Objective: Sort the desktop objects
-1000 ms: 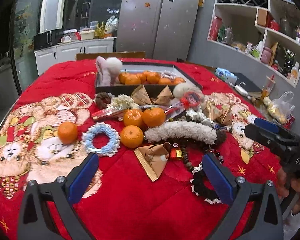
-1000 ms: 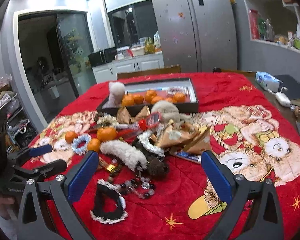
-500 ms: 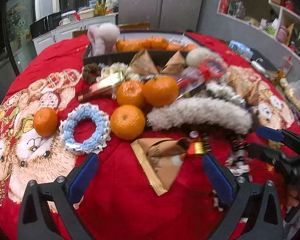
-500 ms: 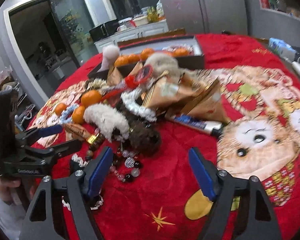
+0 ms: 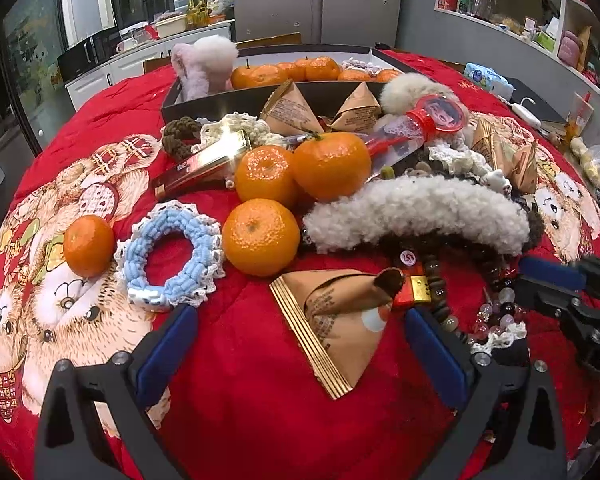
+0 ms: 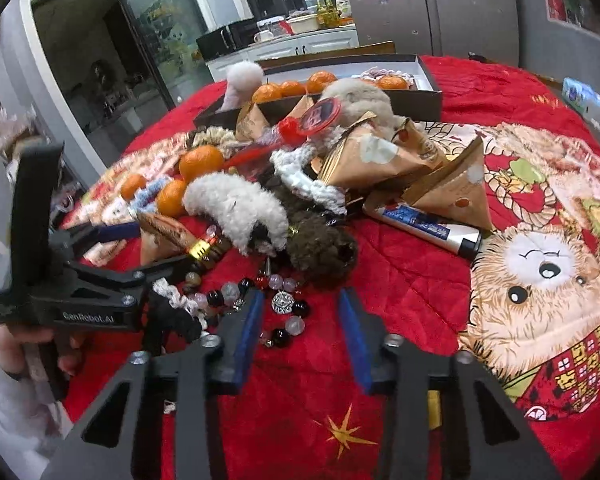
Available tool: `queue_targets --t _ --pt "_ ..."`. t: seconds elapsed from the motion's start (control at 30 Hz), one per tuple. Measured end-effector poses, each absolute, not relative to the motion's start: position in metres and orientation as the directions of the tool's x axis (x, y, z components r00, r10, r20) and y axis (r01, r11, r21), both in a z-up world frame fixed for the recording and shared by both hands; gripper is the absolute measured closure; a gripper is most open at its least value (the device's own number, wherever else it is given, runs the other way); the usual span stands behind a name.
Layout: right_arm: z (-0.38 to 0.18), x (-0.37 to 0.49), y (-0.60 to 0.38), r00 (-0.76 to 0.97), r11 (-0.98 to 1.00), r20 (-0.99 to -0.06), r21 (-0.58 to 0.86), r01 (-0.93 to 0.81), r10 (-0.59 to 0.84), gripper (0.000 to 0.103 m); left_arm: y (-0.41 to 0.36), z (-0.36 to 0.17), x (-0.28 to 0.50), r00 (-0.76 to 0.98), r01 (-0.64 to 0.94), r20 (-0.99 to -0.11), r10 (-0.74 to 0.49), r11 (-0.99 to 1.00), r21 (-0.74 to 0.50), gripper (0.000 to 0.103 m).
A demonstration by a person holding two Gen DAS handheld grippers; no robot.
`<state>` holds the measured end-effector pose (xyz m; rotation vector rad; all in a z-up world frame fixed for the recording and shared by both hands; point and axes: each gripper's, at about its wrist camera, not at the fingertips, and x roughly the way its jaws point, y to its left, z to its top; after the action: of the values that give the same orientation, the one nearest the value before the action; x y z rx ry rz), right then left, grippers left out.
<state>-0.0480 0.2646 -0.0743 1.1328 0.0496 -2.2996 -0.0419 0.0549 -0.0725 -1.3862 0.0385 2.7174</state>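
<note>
Loose items lie heaped on a red quilted cloth [image 5: 240,392]. My left gripper [image 5: 300,344] stands open and low, with a brown triangular snack packet [image 5: 336,316] lying between its fingers, untouched. Just beyond it are three tangerines [image 5: 260,236], a blue crochet scrunchie [image 5: 172,256] and a white fluffy hair clip [image 5: 420,208]. My right gripper [image 6: 302,320] is closing over a bead bracelet [image 6: 280,304]; some beads lie between the jaws, and the pads do not press on them. The right gripper [image 5: 524,280] also shows at the right of the left wrist view.
A black tray [image 5: 220,100] at the back holds several tangerines and a pink fluffy item. A brown fluffy ball [image 6: 320,244], a tube [image 6: 424,228] and more brown packets [image 6: 452,192] lie to the right of the heap. A lone tangerine [image 5: 88,246] sits at the left.
Both grippers came down and tilted toward the cloth, closer to the heap. The right jaws narrowed from wide open to a small gap over the beads. The left jaws stayed wide.
</note>
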Motion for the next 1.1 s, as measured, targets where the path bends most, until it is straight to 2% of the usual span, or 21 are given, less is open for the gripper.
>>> queue_targets --t 0.03,0.1,0.13,0.17,0.2,0.27,0.43,0.63,1.1 --pt "-0.075 -0.046 0.262 -0.484 -0.840 -0.742 0.192 0.508 -0.463 0.085 0.056 -0.072 -0.043 -0.584 -0.093 -0.809 0.070 -0.996 -0.019 0.000" --pt "-0.075 -0.045 0.259 -0.468 -0.827 -0.741 0.208 0.521 -0.482 0.090 0.055 -0.071 -0.040 -0.590 -0.094 -0.804 0.075 -0.995 -0.024 0.003" --pt "-0.076 -0.042 0.256 -0.466 -0.823 -0.742 0.202 0.531 -0.482 0.092 0.054 -0.069 -0.037 -0.600 -0.097 -0.796 0.082 -0.995 -0.030 0.010" --pt "-0.076 -0.039 0.252 -0.476 -0.824 -0.743 0.179 0.537 -0.471 0.092 0.054 -0.068 -0.035 -0.608 -0.095 -0.790 0.082 -0.995 -0.030 0.023" --pt "-0.076 -0.038 0.251 -0.483 -0.829 -0.742 0.173 0.533 -0.465 0.092 0.054 -0.067 -0.033 -0.616 -0.091 -0.783 0.079 -0.995 -0.028 0.028" --pt "-0.076 -0.038 0.252 -0.482 -0.830 -0.737 0.189 0.525 -0.473 0.092 0.053 -0.064 -0.029 -0.627 -0.100 -0.774 0.094 -0.994 -0.040 0.053" --pt "-0.073 -0.037 0.258 -0.491 -0.833 -0.718 0.229 0.503 -0.494 0.092 0.047 -0.062 -0.022 -0.638 -0.086 -0.763 0.102 -0.994 -0.061 0.069" --pt "-0.062 -0.031 0.259 -0.514 -0.834 -0.698 0.226 0.503 -0.499 0.092 0.039 -0.056 -0.010 -0.657 -0.086 -0.745 0.117 -0.993 -0.080 0.074" --pt "-0.022 -0.020 0.266 -0.574 -0.831 -0.641 0.193 0.522 -0.509 0.092 0.031 -0.013 0.015 -0.738 -0.088 -0.665 0.113 -0.994 -0.070 0.074"
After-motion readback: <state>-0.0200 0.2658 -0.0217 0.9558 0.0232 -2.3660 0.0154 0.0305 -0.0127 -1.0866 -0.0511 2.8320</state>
